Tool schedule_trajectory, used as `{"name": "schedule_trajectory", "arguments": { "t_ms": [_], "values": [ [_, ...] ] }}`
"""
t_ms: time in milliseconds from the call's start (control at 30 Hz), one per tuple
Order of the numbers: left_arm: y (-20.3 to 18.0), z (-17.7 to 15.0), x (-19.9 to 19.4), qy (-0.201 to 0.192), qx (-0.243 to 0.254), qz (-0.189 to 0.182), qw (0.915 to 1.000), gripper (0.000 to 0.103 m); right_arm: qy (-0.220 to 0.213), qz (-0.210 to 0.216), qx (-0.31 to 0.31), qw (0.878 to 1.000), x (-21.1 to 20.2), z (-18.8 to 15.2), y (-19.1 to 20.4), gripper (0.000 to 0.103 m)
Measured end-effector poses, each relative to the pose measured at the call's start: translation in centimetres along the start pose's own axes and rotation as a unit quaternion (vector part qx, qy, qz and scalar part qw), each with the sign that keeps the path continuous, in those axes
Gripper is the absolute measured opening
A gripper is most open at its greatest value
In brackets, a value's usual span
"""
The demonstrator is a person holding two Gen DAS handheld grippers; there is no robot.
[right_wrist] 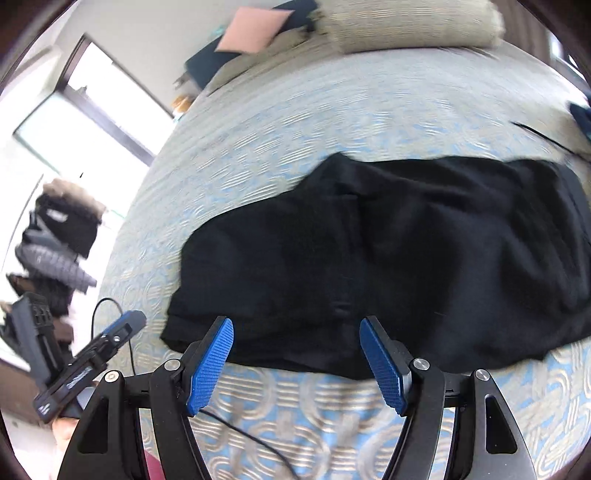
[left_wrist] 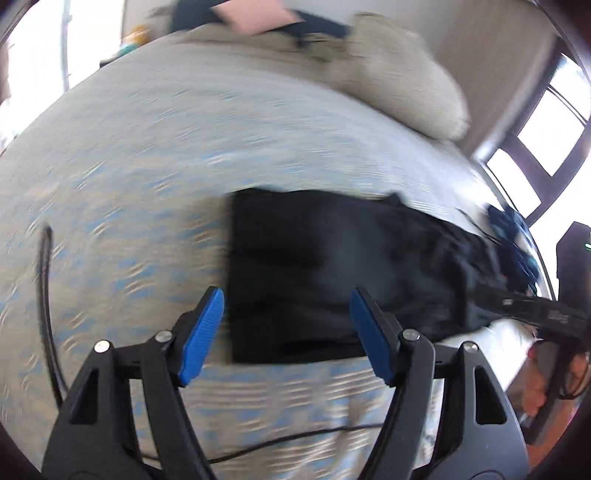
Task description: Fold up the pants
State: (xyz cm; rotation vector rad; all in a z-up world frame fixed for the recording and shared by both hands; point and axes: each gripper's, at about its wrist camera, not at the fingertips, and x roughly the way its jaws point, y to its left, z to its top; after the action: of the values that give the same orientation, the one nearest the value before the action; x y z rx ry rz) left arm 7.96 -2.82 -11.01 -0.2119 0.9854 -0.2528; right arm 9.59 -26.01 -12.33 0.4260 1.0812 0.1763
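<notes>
Black pants [left_wrist: 332, 266] lie folded flat on a blue and beige patterned bedspread [left_wrist: 147, 166]. Their straight left edge sits just past my left gripper [left_wrist: 287, 295], which hovers over their near part. It is open, its blue pads wide apart with nothing pressed between them. In the right wrist view the pants [right_wrist: 388, 240] spread wide and rumpled across the bed. My right gripper [right_wrist: 296, 324] is open above their near edge and holds nothing. The left tool's blue finger [right_wrist: 125, 325] shows at the lower left of that view.
Beige pillows [left_wrist: 406, 81] and a pink cushion [right_wrist: 247, 29] lie at the far end of the bed. A blue garment [left_wrist: 511, 236] lies beyond the pants. Black cables [left_wrist: 46, 295] trail over the bedspread. Dark clothes [right_wrist: 59, 229] are piled beside the bed, near windows [right_wrist: 85, 110].
</notes>
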Motion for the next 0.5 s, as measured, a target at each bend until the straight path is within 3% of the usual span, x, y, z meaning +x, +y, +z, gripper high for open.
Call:
{"name": "schedule_trajectory", "arguments": {
  "t_ms": [100,267,367,500],
  "values": [
    [2.5,-1.4,-0.1,0.013,-0.024,0.009,0.9996,0.072,0.029,0.015,-0.014,0.999,1.6,1.1,2.4,0.073],
    [2.1,-3.6,0.8,0.027,0.025,0.007,0.9993,0.072,0.072,0.018,-0.064,0.995,4.7,4.7,8.1,0.073],
    [1.3,-3.9,2.2,0.036,0.026,-0.008,0.9990,0.072,0.105,0.016,-0.091,0.990,6.9,7.1,11.7,0.073],
    [1.1,-3.8,3.6,0.035,0.020,-0.020,0.9990,0.071,0.160,0.009,-0.209,0.965,11.0,9.2,17.1,0.073]
  ]
}}
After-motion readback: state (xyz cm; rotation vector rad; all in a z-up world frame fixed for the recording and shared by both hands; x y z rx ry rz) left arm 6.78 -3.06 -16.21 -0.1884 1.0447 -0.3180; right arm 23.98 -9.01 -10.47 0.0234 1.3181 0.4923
